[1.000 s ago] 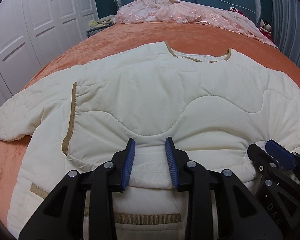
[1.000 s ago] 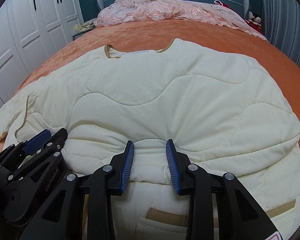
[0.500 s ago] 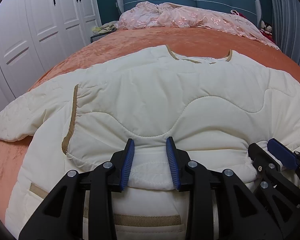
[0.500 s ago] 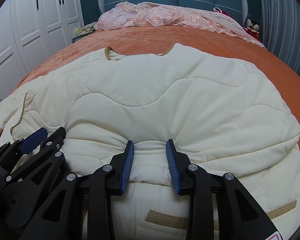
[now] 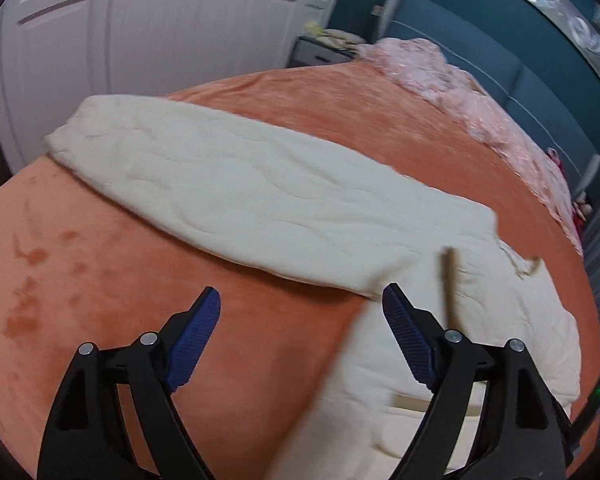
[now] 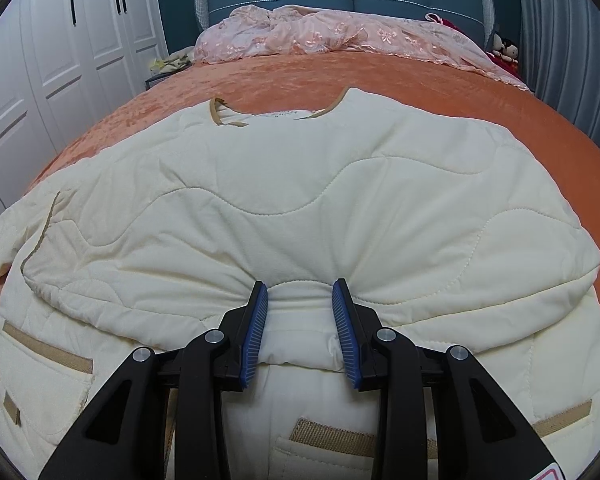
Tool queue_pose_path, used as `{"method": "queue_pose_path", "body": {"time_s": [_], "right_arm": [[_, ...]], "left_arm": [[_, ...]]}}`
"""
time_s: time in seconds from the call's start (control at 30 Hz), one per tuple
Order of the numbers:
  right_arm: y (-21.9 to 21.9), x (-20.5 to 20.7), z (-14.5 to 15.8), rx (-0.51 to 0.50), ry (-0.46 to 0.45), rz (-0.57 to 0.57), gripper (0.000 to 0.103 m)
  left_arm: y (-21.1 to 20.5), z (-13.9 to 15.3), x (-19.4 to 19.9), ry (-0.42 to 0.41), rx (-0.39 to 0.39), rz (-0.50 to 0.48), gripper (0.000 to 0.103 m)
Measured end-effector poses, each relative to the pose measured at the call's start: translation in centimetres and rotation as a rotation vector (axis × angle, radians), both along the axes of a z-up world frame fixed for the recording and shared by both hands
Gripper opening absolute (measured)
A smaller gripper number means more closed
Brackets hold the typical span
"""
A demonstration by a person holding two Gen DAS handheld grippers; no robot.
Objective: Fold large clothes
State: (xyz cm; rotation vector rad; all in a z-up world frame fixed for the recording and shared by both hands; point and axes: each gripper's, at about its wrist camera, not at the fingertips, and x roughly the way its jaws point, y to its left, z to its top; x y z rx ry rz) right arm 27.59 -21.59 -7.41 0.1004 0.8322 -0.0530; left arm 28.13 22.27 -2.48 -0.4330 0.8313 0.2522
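My right gripper (image 6: 300, 320) is clamped on the jacket (image 6: 300, 200) fold, my left gripper (image 5: 300, 332) has just been opening, empty; sleeve (image 5: 227, 200) unfolded.

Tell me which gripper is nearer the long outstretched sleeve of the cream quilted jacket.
Left. The left gripper hangs open over the orange bedspread, just short of the sleeve. The right gripper is clamped on the jacket's folded hem, away from it.

One quilted jacket (image 6: 300, 184), perhaps three pockets (image 6: 47, 360), two hand-held grippers (image 6: 300, 312).
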Motion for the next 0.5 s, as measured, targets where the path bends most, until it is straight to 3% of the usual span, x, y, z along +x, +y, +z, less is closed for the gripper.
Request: {"method": "queue_pose_path", "body": {"time_s": [0.07,0.17,0.27,0.33,0.37,0.43,0.47,0.5], "right_arm": [[0.0,0.0,0.0,-0.002,0.001,-0.001,0.032],[0.2,0.0,0.1,-0.026,0.003,-0.003,0.032],[0.5,0.0,0.2,-0.047,0.006,-0.008,0.033],[0.5,0.0,0.2,-0.055,0.006,-0.010,0.033],[0.6,0.0,0.2,-0.057,0.006,-0.011,0.033],[0.6,0.0,0.2,-0.059,0.006,-0.012,0.033],[0.6,0.0,0.2,-0.058,0.006,-0.012,0.033],[0.6,0.0,0.2,-0.058,0.006,-0.012,0.033]], "left_arm": [[6.2,-1.1,0.7,0.054,-0.032,0.112,0.081],[14.0,-2.1,1.0,0.059,-0.085,0.271,0.080],[18.7,-2.8,1.9,0.044,-0.139,0.346,0.080],[20.2,-3.2,2.7,0.029,-0.183,0.364,0.074],[20.4,-3.2,3.1,0.017,-0.199,0.366,0.069],[20.3,-3.3,4.3,0.024,-0.234,0.350,0.016],[19.9,-3.0,4.8,0.023,-0.242,0.332,0.007],[19.0,-2.1,5.3,0.011,-0.224,0.316,0.007]]}}
